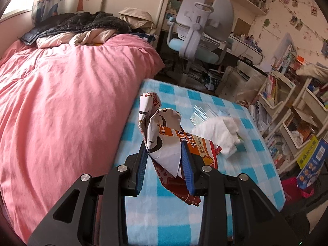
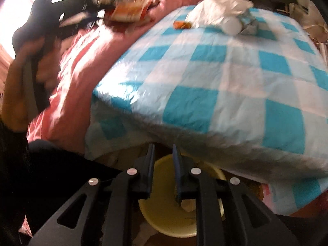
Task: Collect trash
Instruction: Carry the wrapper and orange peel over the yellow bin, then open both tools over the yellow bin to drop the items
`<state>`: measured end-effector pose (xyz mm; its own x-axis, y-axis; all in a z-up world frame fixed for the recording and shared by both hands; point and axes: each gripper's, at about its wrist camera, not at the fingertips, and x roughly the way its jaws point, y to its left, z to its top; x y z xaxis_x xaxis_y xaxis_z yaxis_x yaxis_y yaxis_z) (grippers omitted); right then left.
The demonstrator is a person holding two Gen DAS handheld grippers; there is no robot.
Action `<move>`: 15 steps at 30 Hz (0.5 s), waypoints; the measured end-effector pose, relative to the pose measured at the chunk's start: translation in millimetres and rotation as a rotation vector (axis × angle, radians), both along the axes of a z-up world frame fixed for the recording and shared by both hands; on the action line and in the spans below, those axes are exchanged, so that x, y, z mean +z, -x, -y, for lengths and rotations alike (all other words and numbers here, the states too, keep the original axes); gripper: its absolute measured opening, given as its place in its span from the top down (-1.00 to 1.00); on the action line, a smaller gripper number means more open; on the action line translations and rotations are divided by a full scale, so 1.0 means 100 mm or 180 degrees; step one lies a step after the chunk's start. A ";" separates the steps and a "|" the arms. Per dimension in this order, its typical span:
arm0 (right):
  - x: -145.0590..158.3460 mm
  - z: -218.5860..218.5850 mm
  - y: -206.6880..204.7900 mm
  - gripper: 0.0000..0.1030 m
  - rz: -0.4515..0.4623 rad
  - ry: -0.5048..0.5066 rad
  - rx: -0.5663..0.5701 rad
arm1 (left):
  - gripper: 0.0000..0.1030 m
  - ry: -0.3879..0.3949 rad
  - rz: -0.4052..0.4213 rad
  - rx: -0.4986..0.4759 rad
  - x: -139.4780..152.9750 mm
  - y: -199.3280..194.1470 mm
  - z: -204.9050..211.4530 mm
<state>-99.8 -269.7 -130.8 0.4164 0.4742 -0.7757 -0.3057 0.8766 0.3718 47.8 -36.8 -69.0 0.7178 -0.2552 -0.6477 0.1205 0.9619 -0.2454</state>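
My left gripper is shut on a crumpled snack wrapper, white, orange and red with printed characters, held above the blue-checked tablecloth. A white tissue wad and a clear plastic piece lie on the cloth beyond it. In the right wrist view, my right gripper hangs below the table's near edge, over a yellow bin. Its jaws stand slightly apart with nothing between them. A pale scrap lies in the bin. On the far side of the cloth lie white trash and a small orange wrapper.
A pink bed with heaped clothes runs along the table's left side. A desk chair and cluttered shelves stand behind and to the right. A hand holding the other gripper shows at the left in the right wrist view.
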 end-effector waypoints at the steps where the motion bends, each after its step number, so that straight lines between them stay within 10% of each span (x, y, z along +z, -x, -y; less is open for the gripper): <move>1: 0.02 0.03 0.00 0.49 0.0030 -0.0009 -0.0041 | 0.40 -0.0012 -0.0016 -0.0023 -0.02 0.08 0.03; 15: 0.21 0.57 0.01 0.21 0.0335 -0.0279 -0.0772 | 0.40 -0.0455 -0.0464 -0.0655 -0.52 1.39 0.60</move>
<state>-101.1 -327.1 -110.1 0.6020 0.4143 -0.6827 -0.1317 0.8947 0.4268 -91.6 -97.0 -120.7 0.5571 -0.2847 -0.7801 0.2902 0.9469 -0.1383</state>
